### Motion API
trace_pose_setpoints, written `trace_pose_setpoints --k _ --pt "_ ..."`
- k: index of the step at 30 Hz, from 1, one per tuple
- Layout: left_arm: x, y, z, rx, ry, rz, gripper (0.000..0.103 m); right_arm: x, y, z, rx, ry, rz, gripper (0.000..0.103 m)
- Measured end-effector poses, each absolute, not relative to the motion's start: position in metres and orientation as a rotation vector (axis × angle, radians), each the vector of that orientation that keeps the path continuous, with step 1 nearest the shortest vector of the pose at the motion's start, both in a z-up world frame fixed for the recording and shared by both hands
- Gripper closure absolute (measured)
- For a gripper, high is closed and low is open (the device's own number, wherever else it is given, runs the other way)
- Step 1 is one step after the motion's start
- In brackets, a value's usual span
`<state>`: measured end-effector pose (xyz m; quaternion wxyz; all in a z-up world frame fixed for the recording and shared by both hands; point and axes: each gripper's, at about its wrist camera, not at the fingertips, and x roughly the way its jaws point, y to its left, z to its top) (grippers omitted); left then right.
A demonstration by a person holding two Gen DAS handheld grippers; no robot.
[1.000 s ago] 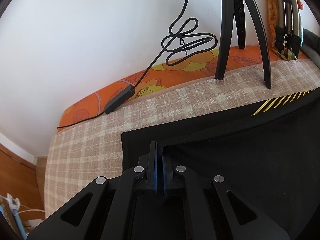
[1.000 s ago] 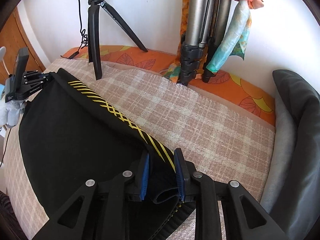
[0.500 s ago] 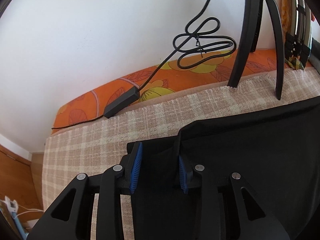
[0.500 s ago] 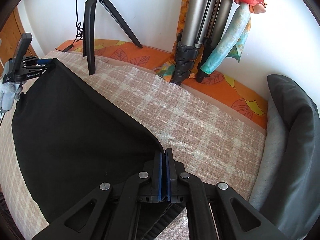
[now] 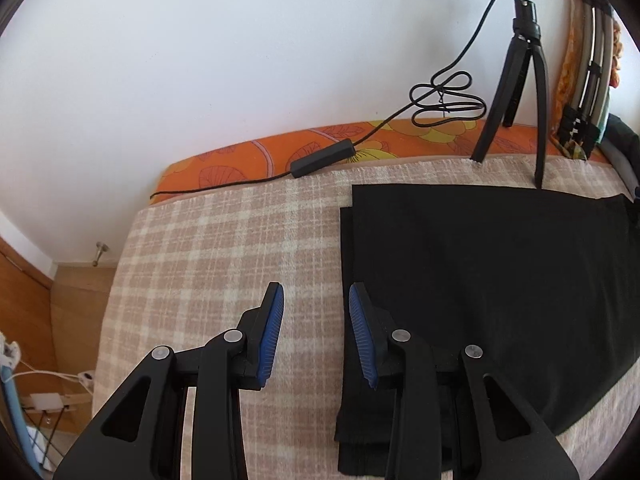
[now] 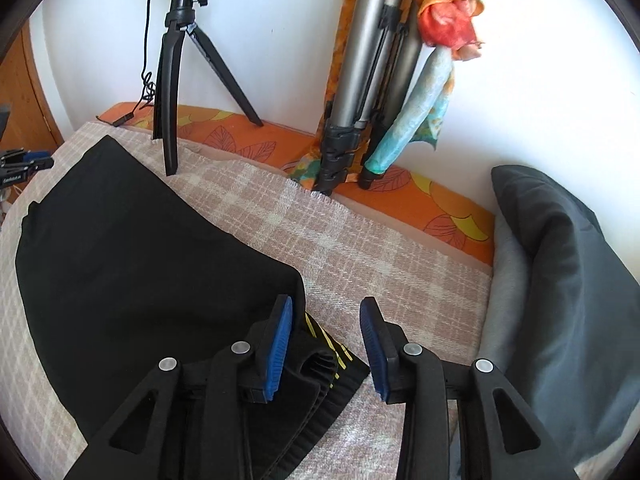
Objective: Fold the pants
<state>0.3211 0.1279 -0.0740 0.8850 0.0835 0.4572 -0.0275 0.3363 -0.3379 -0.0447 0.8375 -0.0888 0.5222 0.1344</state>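
The black pants (image 5: 480,264) lie flat on the plaid blanket, folded lengthwise with one leg over the other. My left gripper (image 5: 316,304) is open and empty above the leg ends, its right finger over the cloth's left edge. In the right wrist view the pants (image 6: 140,248) stretch away to the left, with the ribbed waistband (image 6: 320,376) and a yellow stripe showing near the jaws. My right gripper (image 6: 326,316) is open and empty just above the waistband corner. The left gripper shows far left in that view (image 6: 24,162).
A small black tripod (image 5: 516,92) with a ring light stands at the blanket's far edge, its cable and control box (image 5: 322,158) on the orange sheet. A silver tripod (image 6: 360,92) leans on the wall. A grey pillow (image 6: 568,280) lies to the right. Plaid blanket (image 5: 208,264).
Both grippers have let go of the pants and opened. The folded-over leg now lies flat, covering the yellow stripe. Both grippers have drawn back and up from the cloth.
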Motion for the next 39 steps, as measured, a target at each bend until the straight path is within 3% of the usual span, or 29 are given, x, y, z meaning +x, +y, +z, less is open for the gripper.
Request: trace_pose_setpoints --k 9,15,26,30,32,39 --pt "0.262 0.116 -0.071 0.098 0.955 -0.164 0.069 0.248 -0.288 0.013 -0.238 0.976 0.417 0.065" --pt "0.222 0.078 -0.073 0.138 0.980 -0.360 0.072 0.195 -0.237 0.012 -0.246 0.993 0.588 0.065" --pt "0.200 0.027 -0.092 0.170 1.019 -0.545 0.072 0.195 -0.164 -0.043 -0.456 1.072 0.673 0.068" --pt "0.209 0.013 -0.086 0.172 1.000 -0.580 0.073 0.214 -0.166 -0.041 -0.448 1.069 0.640 0.069" --pt "0.216 0.007 -0.083 0.174 0.994 -0.591 0.078 0.222 -0.169 -0.037 -0.435 1.060 0.625 0.069" --pt "0.247 0.009 -0.076 0.097 0.987 -0.575 0.079 0.221 -0.170 -0.023 -0.415 1.004 0.629 0.067"
